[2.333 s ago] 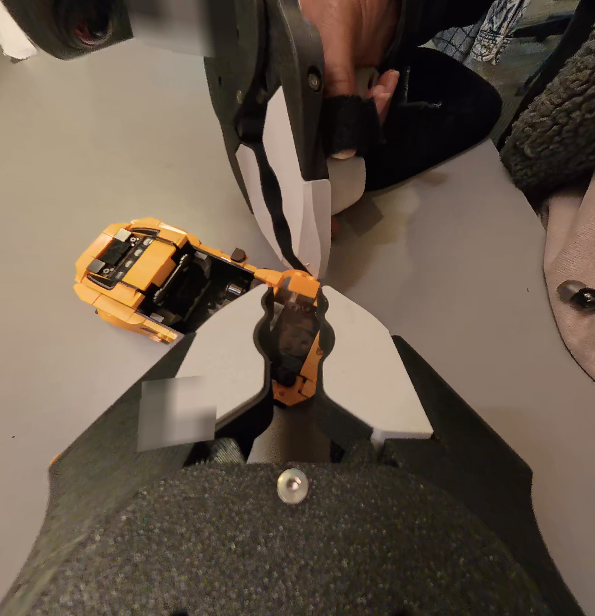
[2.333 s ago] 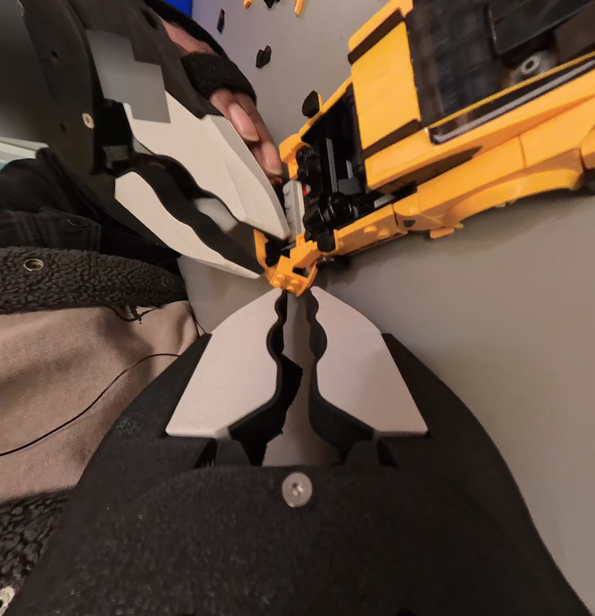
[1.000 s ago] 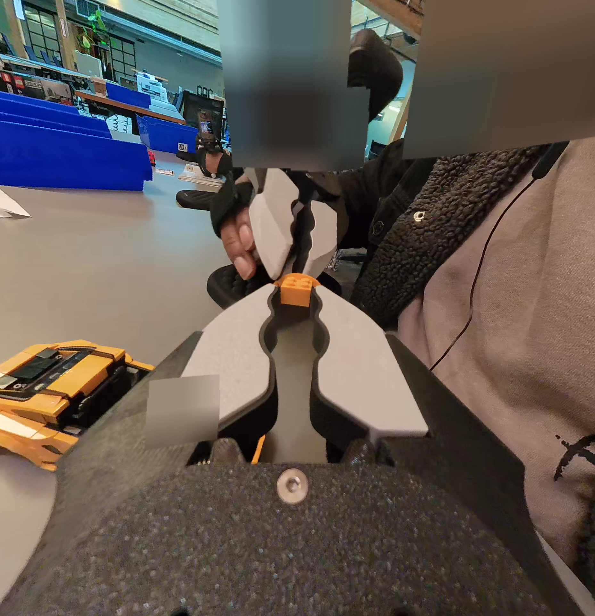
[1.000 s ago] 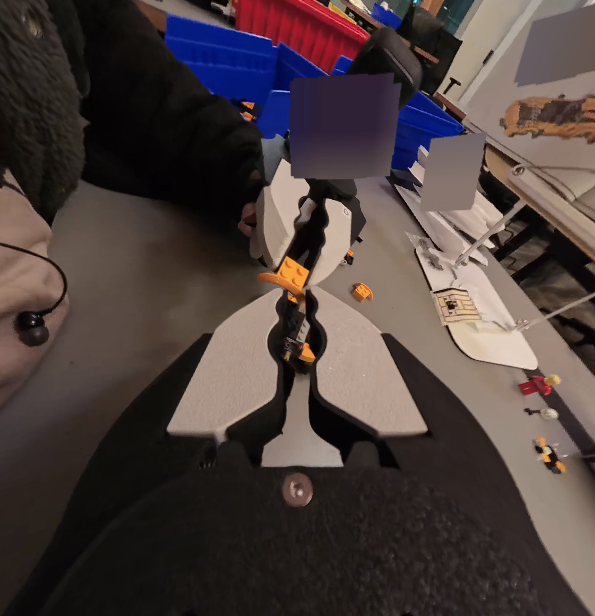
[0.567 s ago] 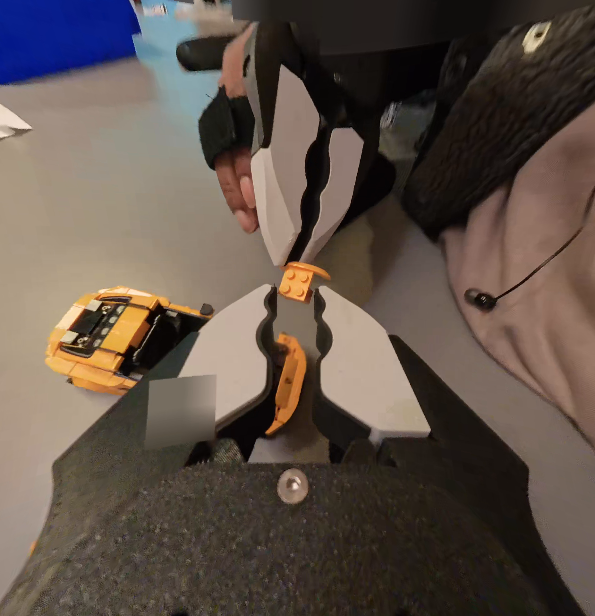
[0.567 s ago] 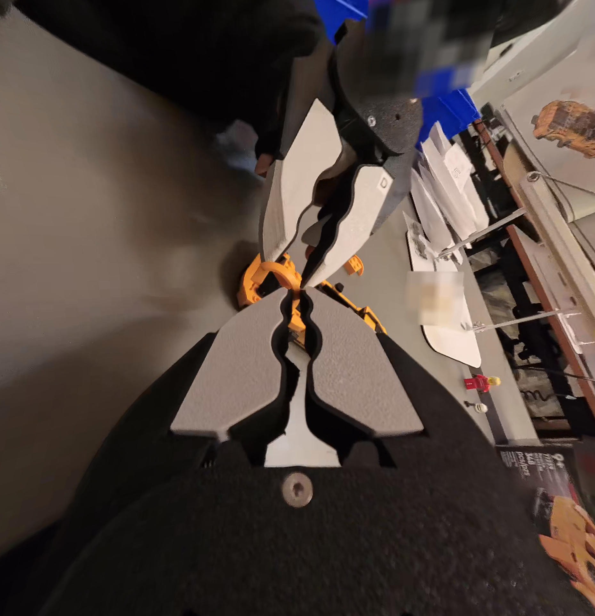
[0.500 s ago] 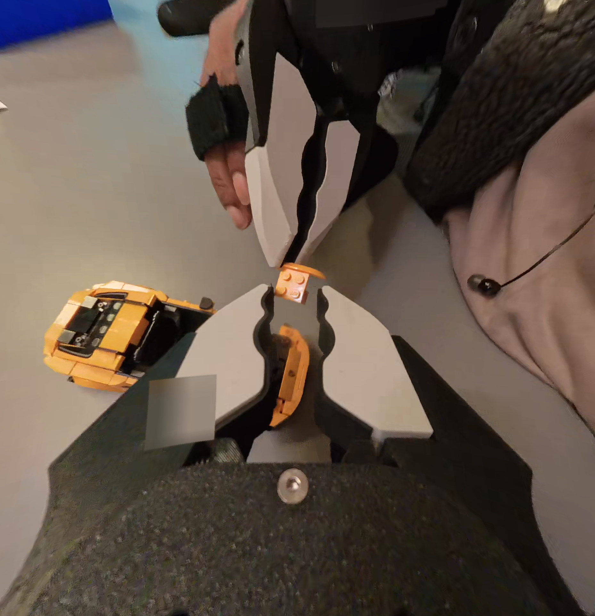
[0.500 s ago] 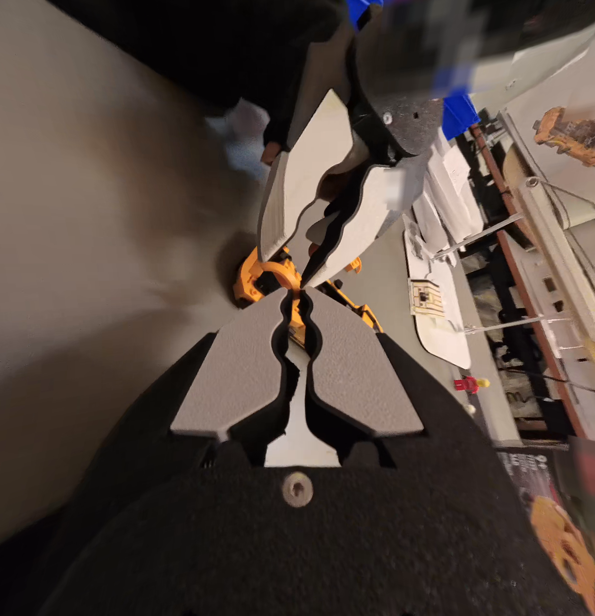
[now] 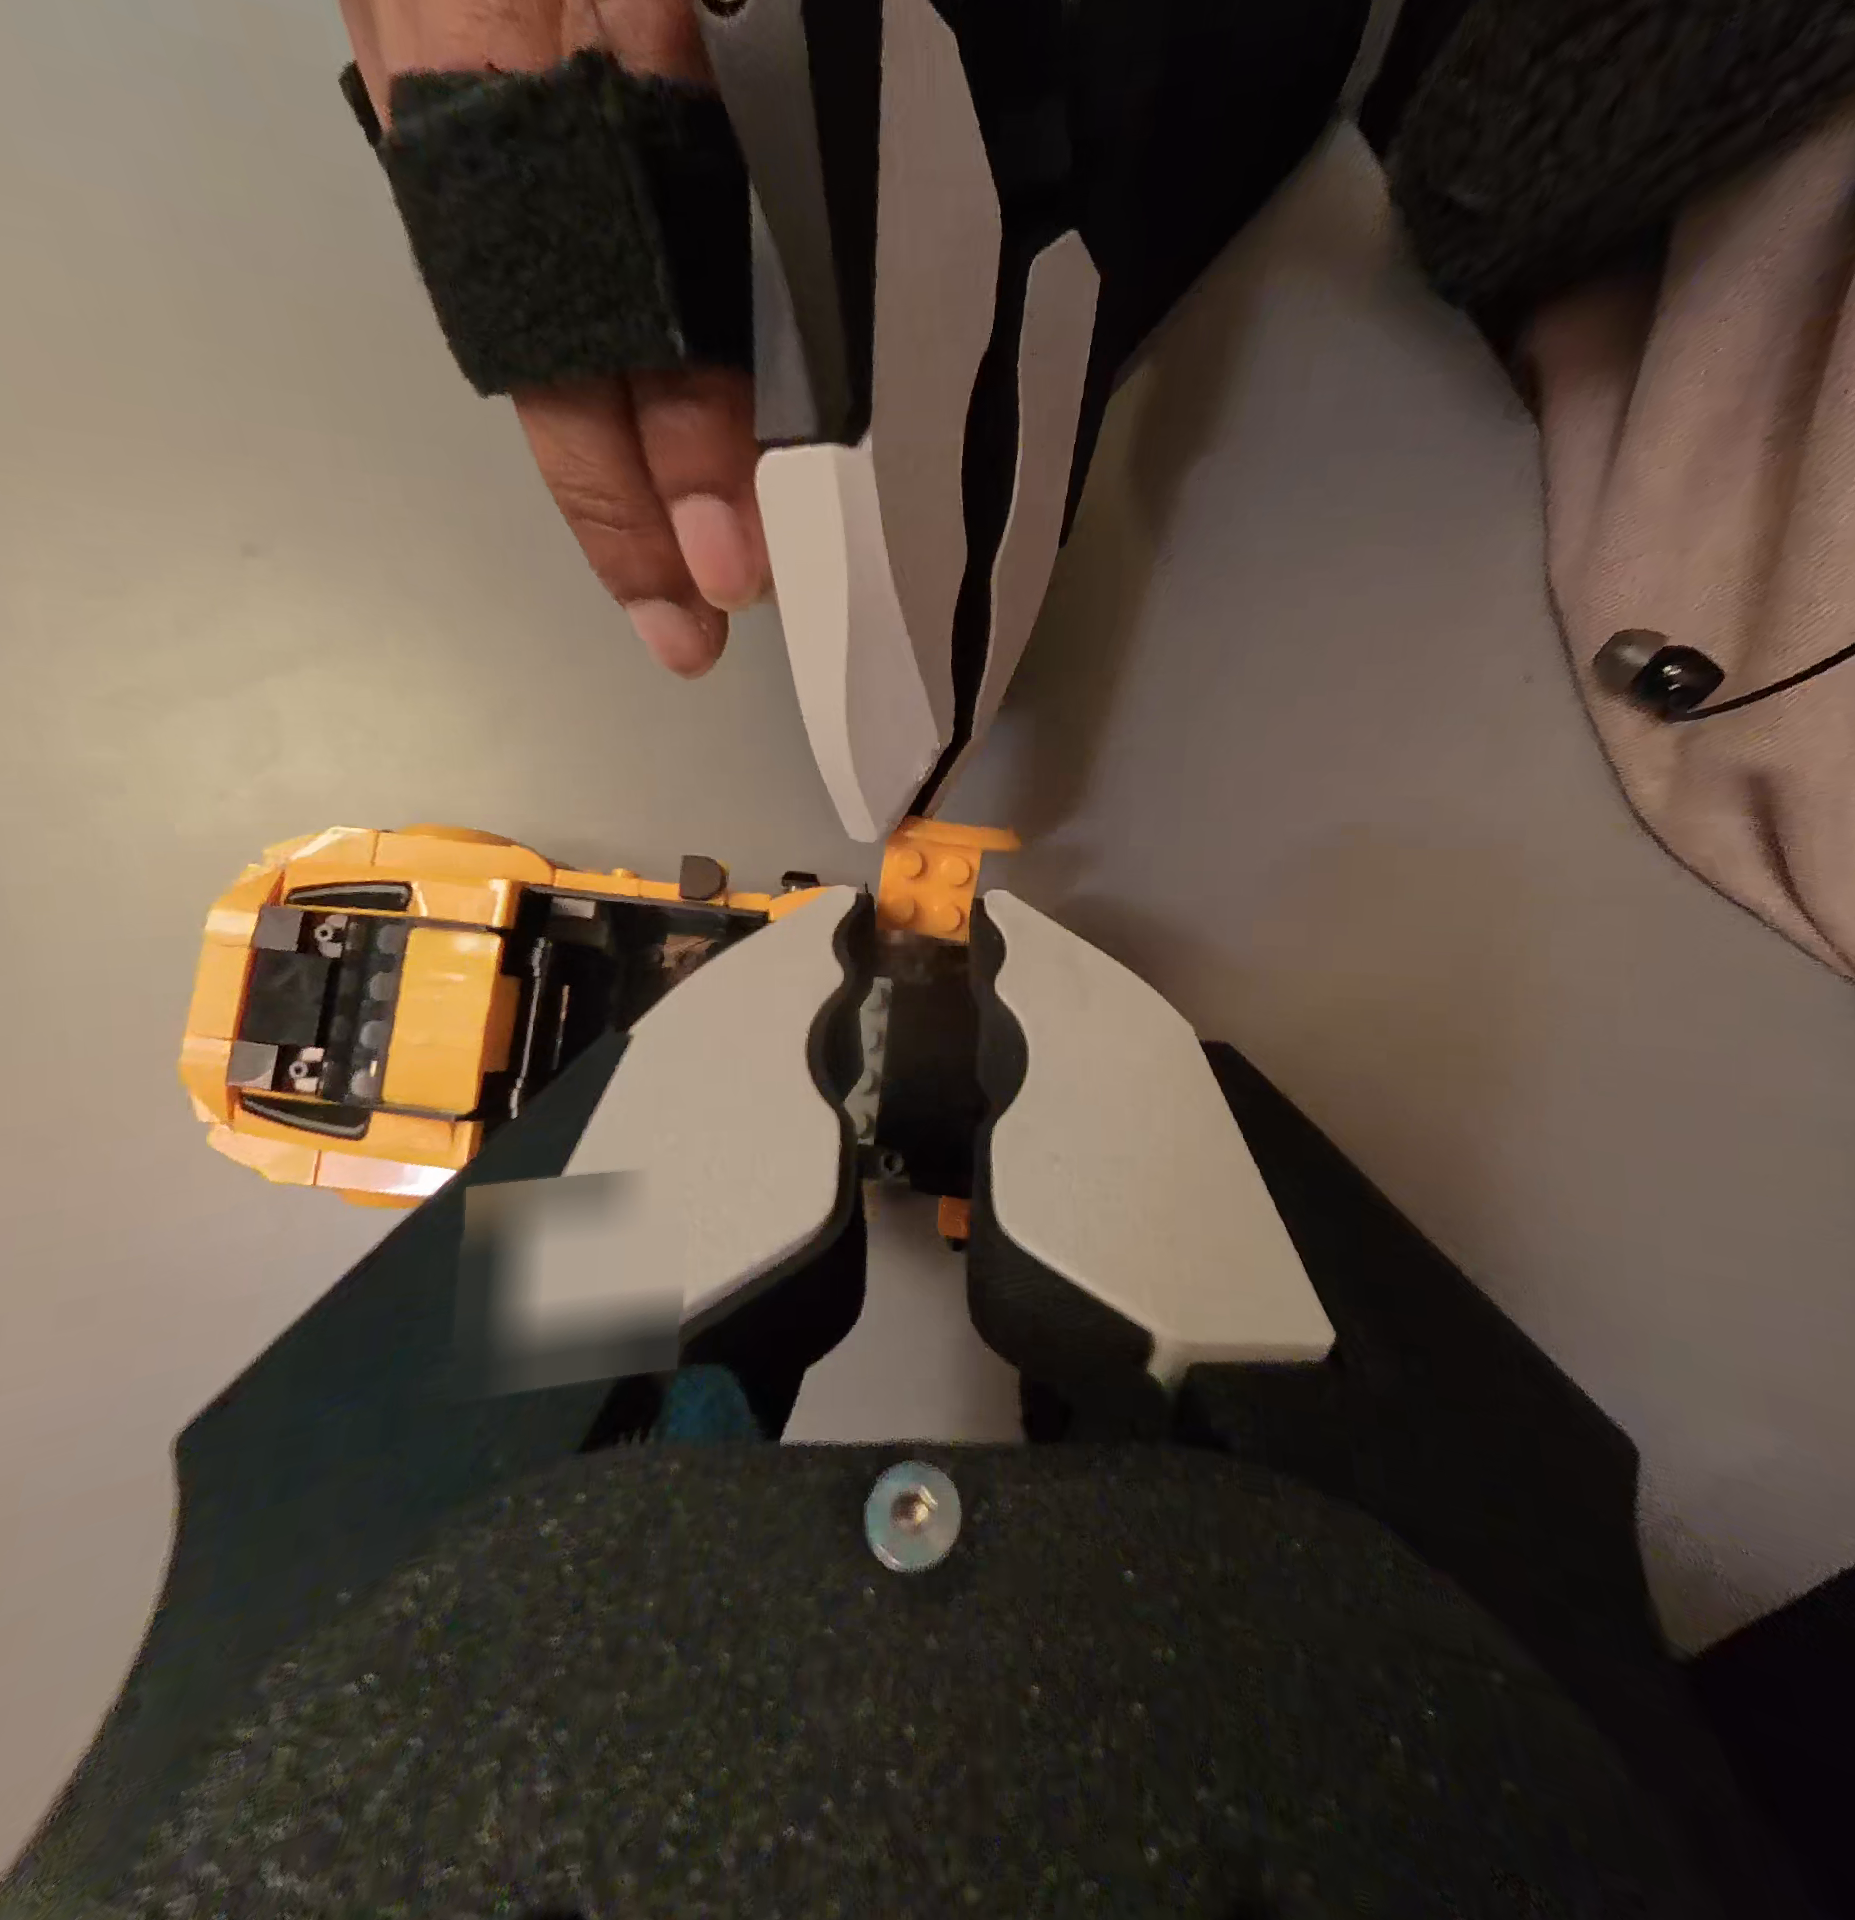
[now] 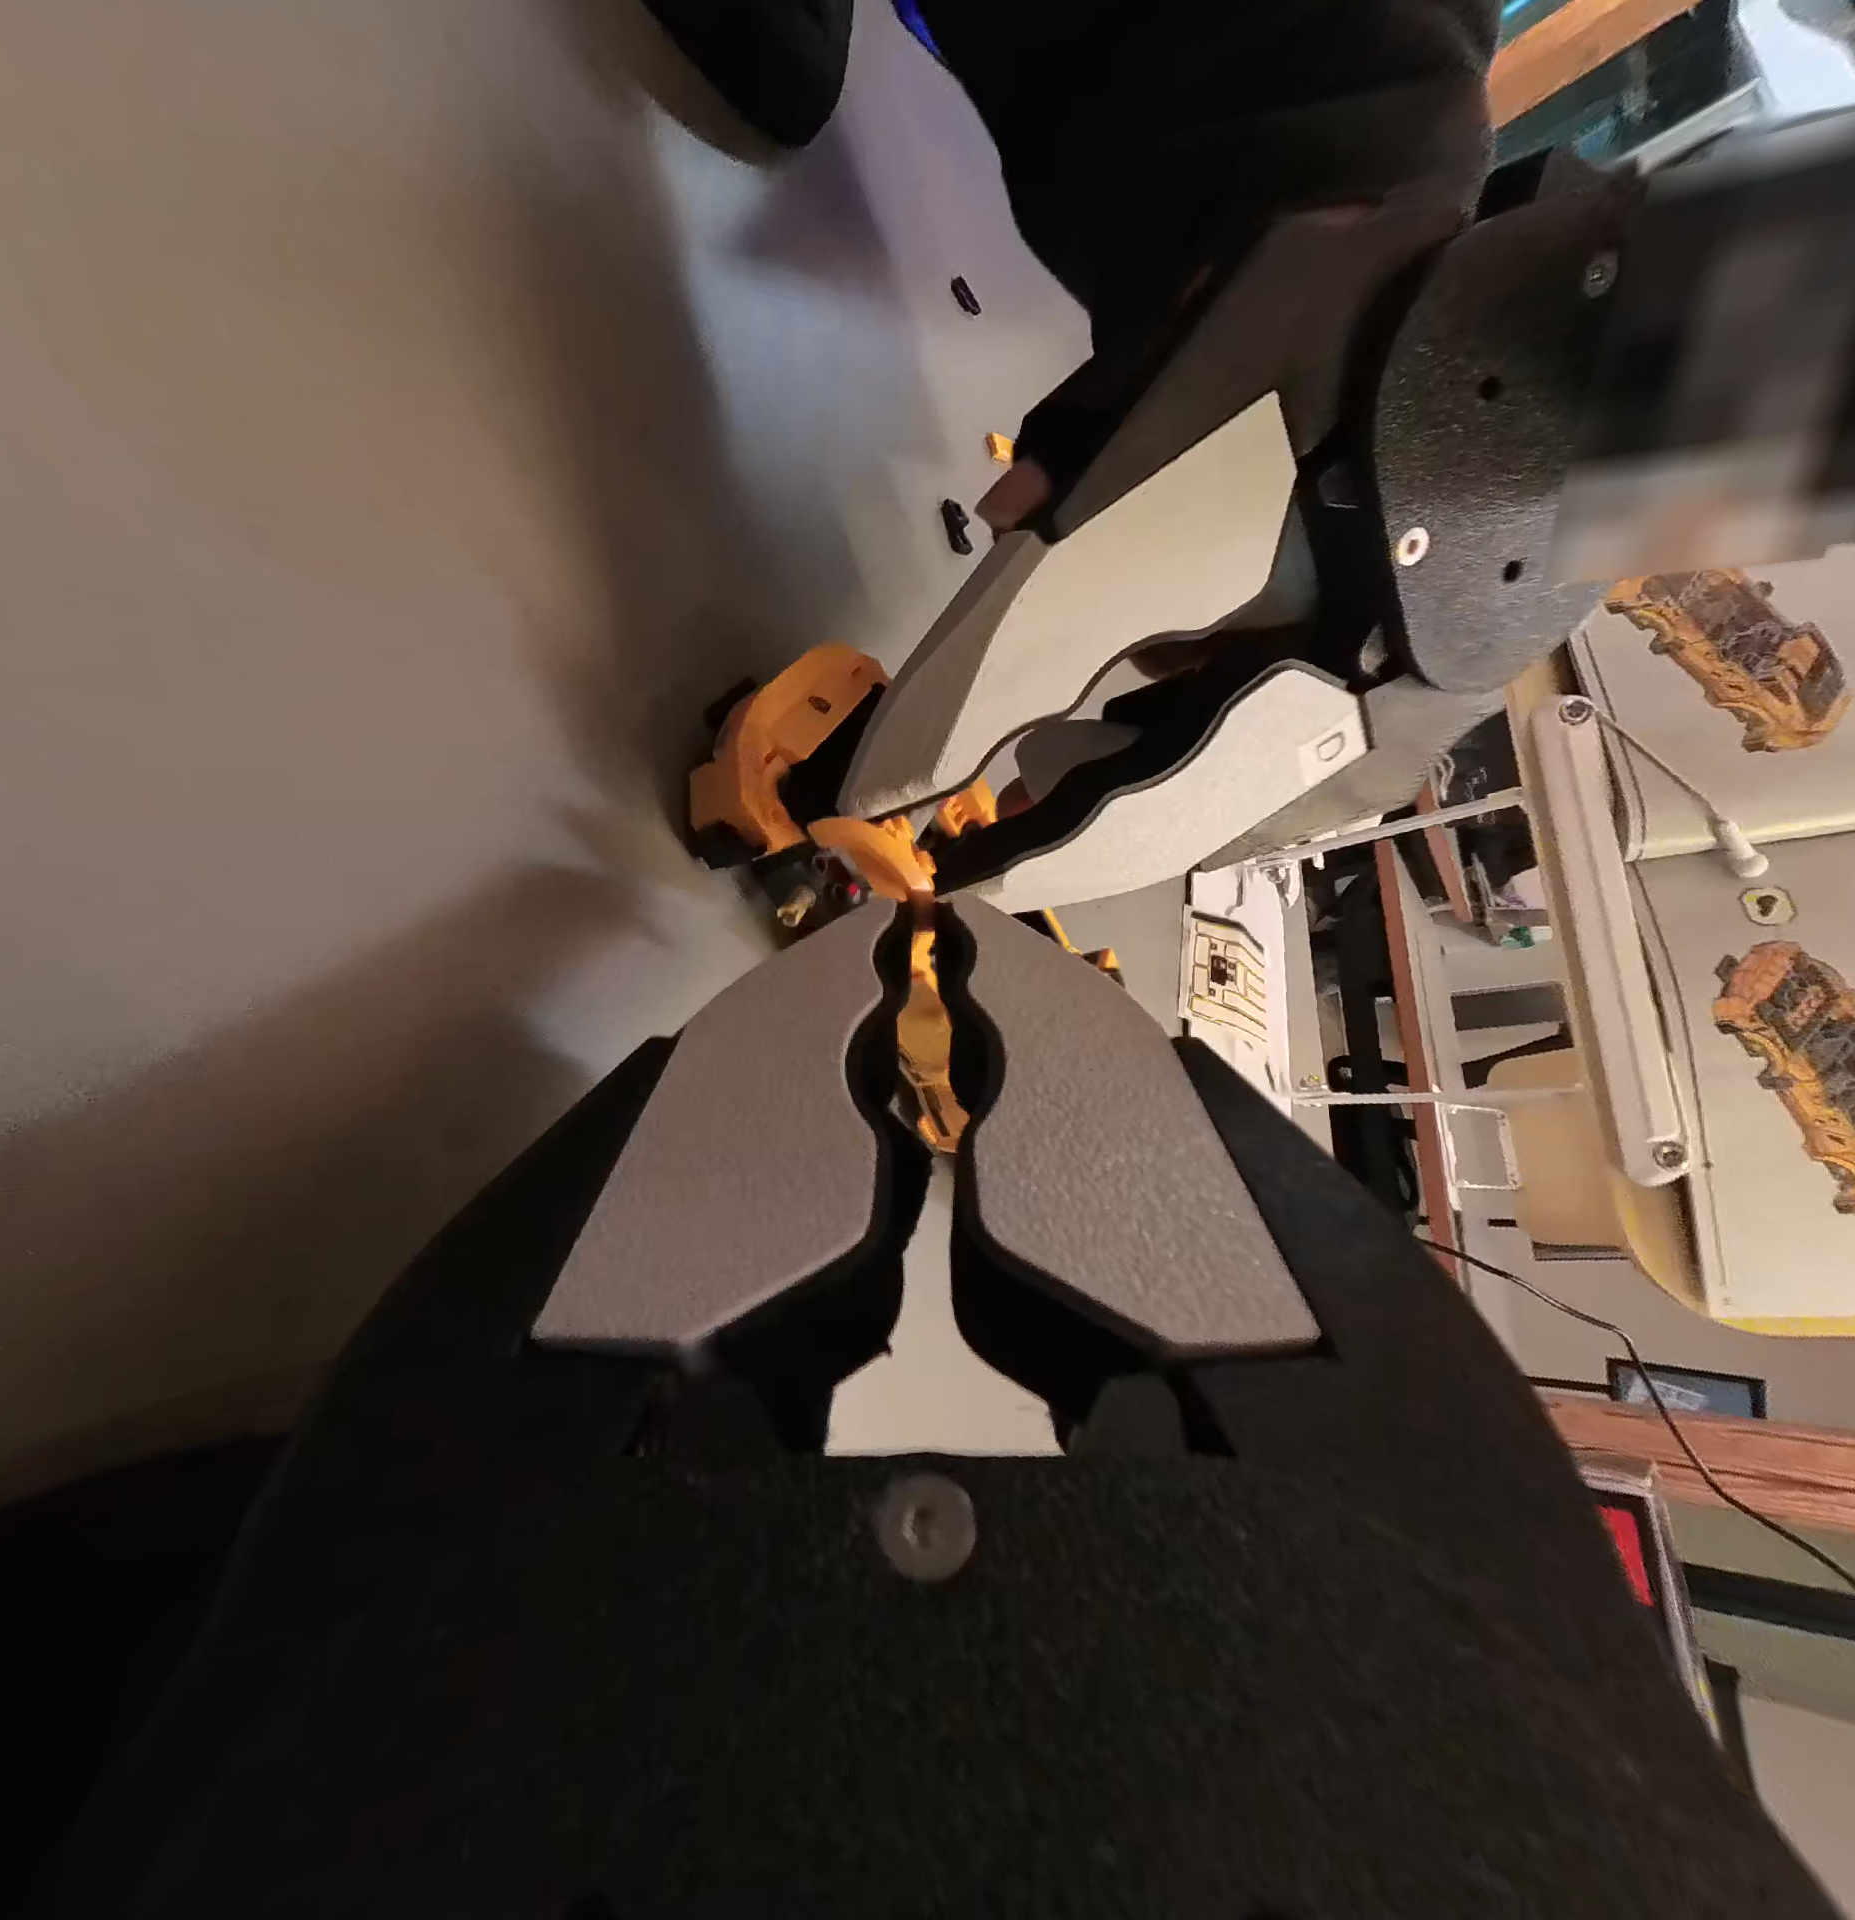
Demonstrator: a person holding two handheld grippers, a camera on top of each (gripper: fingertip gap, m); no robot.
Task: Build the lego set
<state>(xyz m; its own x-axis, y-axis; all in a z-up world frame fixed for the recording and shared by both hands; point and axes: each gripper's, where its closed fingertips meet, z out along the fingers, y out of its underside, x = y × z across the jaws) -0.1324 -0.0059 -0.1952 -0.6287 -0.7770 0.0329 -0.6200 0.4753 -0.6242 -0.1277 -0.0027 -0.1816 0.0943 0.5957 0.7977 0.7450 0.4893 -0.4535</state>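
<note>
A small orange studded piece (image 9: 928, 883) sits between the tips of my left gripper (image 9: 925, 902), which is shut on it. My right gripper (image 9: 907, 821) comes in from above, tip to tip with the left, and is shut on the piece's far edge. In the right wrist view my right gripper (image 10: 918, 906) pinches a thin orange edge of the piece (image 10: 866, 840), and the left gripper (image 10: 902, 847) reaches in from the upper right. The orange and black lego car (image 9: 362, 1018) lies on the grey table (image 9: 227, 520), its right end hidden under my left fingers. It also shows in the right wrist view (image 10: 767, 748).
A person's hand in a black fingerless glove (image 9: 590, 260) is beside the right gripper. Their beige top and an earbud (image 9: 1655, 675) are at the right. Small loose pieces (image 10: 999, 447) lie farther off. Sheets with car pictures (image 10: 1733, 655) stand at the right. Only a small space, under 4 cm, lies between the two pairs of fingers.
Both grippers have tipped down from chest height to just over the table and the car. The orange piece has stayed between their tips.
</note>
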